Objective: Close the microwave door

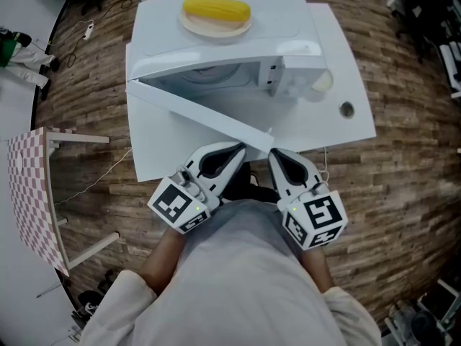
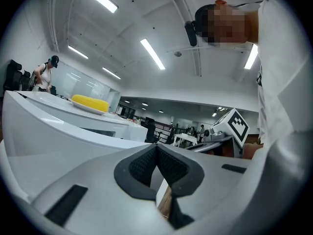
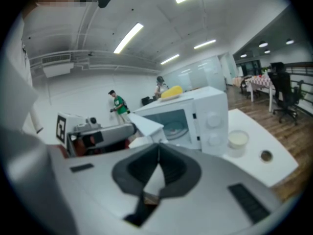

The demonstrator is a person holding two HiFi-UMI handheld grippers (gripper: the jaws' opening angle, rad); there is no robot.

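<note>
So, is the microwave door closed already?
No, the microwave door stands swung wide open toward the person, and the inside of the microwave shows.

A yellow corn cob lies on a plate, upper centre; a cup stands on the white desk, right; checkered table, left edge.

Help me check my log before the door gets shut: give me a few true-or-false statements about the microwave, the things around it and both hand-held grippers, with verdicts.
1. The microwave door stands open. True.
2. A corn cob lies on a plate on top of the microwave. True.
3. The cup stands inside the microwave. False: it stands on the table beside it.
4. The left hand-held gripper grips the door. False: its jaws are together on nothing.
5. The right hand-held gripper is shut. True.
</note>
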